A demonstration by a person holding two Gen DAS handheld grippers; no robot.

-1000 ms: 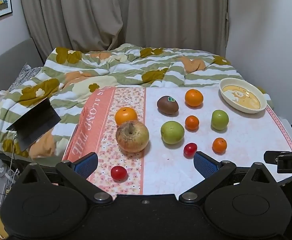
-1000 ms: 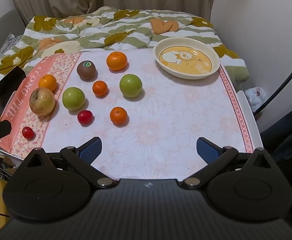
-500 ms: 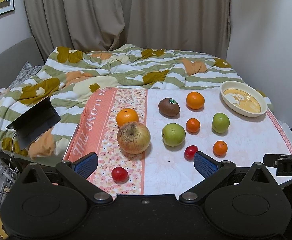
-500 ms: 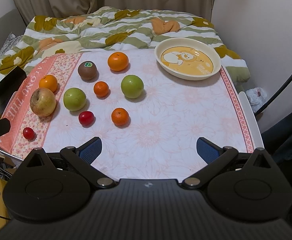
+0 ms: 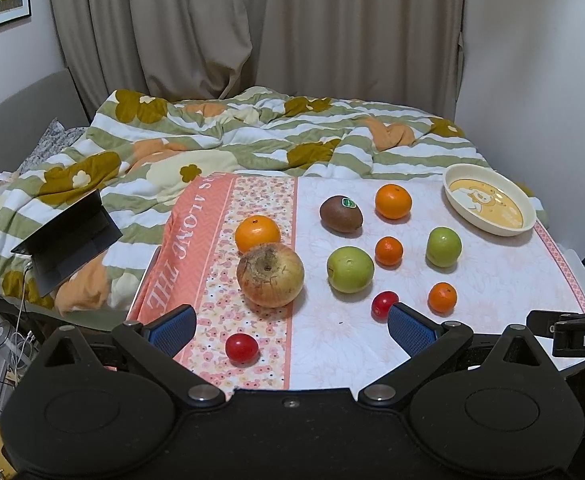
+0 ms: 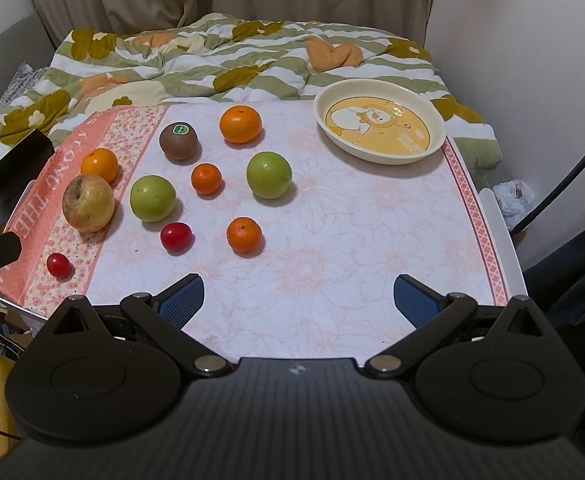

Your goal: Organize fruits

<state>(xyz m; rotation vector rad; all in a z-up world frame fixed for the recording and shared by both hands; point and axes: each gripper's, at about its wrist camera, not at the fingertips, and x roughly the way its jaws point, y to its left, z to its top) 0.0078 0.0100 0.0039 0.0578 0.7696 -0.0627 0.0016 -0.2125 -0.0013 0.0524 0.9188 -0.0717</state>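
Several fruits lie on the cloth-covered table: a brownish apple, two green apples, oranges, small tangerines, a kiwi and two red tomatoes. An empty cream dish with a cartoon print stands at the far right. My left gripper is open and empty near the front edge, by a tomato. My right gripper is open and empty above the front middle.
A bed with a striped floral quilt lies behind the table. A dark laptop rests on it at the left. Curtains and a wall close the back and right. The table's right edge drops off.
My left gripper has pulled back and tilted up a little, so the fruits sit lower in its view. The right gripper has edged slightly forward. Both stay open.
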